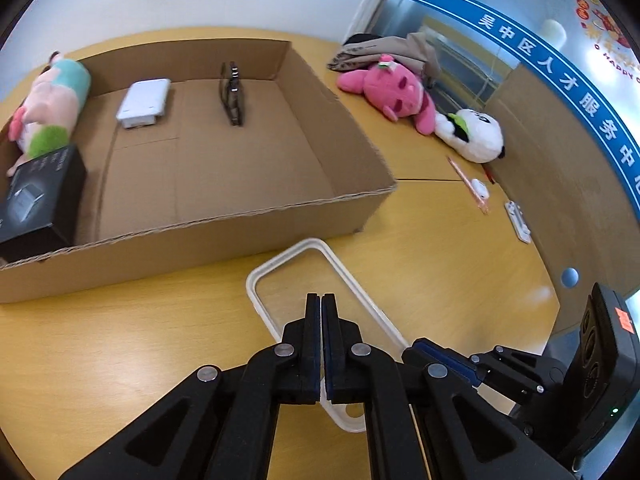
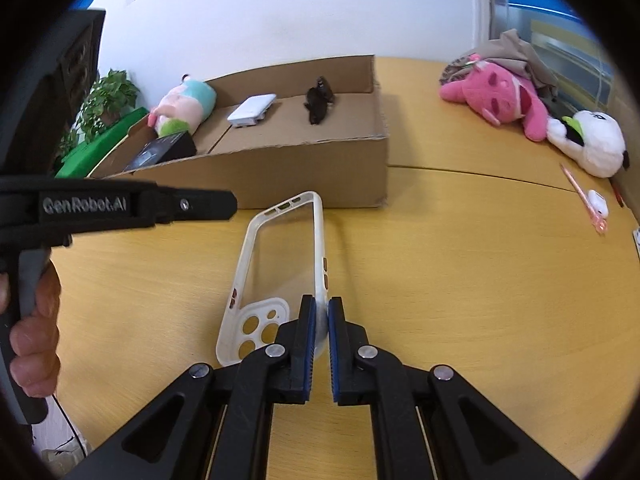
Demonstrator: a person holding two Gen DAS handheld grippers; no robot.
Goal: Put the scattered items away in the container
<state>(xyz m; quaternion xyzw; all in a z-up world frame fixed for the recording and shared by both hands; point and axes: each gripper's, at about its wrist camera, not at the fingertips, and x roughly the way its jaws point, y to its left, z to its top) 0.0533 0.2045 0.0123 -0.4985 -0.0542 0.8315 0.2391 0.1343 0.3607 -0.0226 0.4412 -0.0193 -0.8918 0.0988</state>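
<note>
A clear phone case with a white rim (image 2: 276, 264) hangs tilted just in front of the cardboard box (image 2: 320, 168). My right gripper (image 2: 320, 308) is shut on the case's right rim, and the white edge shows between its blue pads. In the left wrist view this gripper (image 1: 414, 348) comes in from the right onto the case (image 1: 288, 276). My left gripper (image 1: 322, 300) is shut, with nothing showing between its pads. It sits over the case's left side, its tip (image 2: 234, 202) near the case's top corner. I cannot tell whether it touches the case.
The box (image 1: 160, 256) holds a pastel plush (image 1: 52, 100), a white device (image 1: 144, 104), a black carton (image 1: 40, 196) and a dark object (image 1: 232, 92). On the table to the right lie a pink plush (image 1: 396, 88), a panda plush (image 1: 476, 132), a pink pen (image 1: 468, 184) and a cloth pile (image 1: 396, 48).
</note>
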